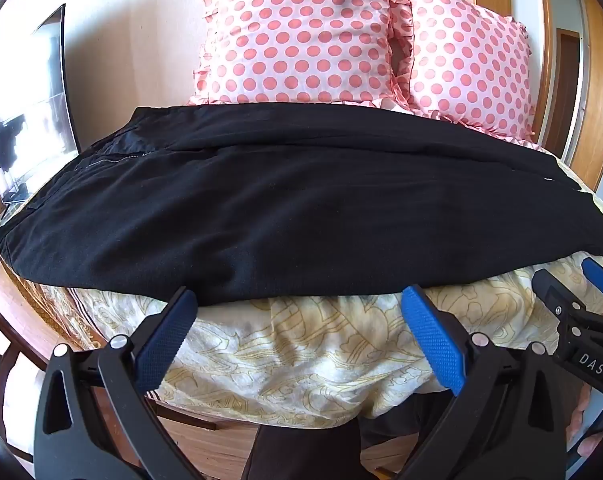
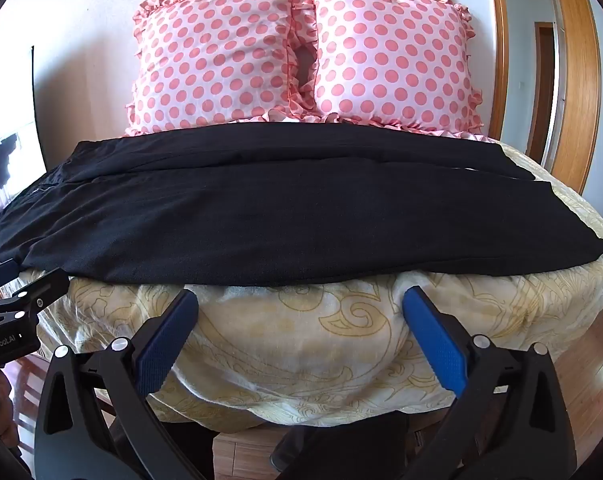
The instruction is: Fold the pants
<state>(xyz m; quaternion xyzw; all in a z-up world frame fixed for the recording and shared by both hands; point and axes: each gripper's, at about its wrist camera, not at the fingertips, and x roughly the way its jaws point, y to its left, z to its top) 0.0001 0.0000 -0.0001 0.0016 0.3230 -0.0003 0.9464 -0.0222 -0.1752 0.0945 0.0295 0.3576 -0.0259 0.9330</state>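
Observation:
Black pants (image 1: 281,208) lie across the bed, waistband and zipper at the left, leg ends at the right, one leg laid over the other. They also show in the right wrist view (image 2: 281,208). My left gripper (image 1: 299,300) is open and empty, just before the pants' near edge, left of their middle. My right gripper (image 2: 301,304) is open and empty, just below the near edge, toward the leg end. The right gripper shows at the right of the left wrist view (image 1: 581,292). The left gripper's body shows at the left edge of the right wrist view (image 2: 17,312).
The bed has a cream and yellow patterned cover (image 1: 321,352) hanging over its near edge. Two pink polka-dot pillows (image 2: 221,52) stand against the wall behind the pants. A dark screen (image 1: 29,100) is at the left. A wooden door frame (image 2: 573,80) and wooden floor are at the right.

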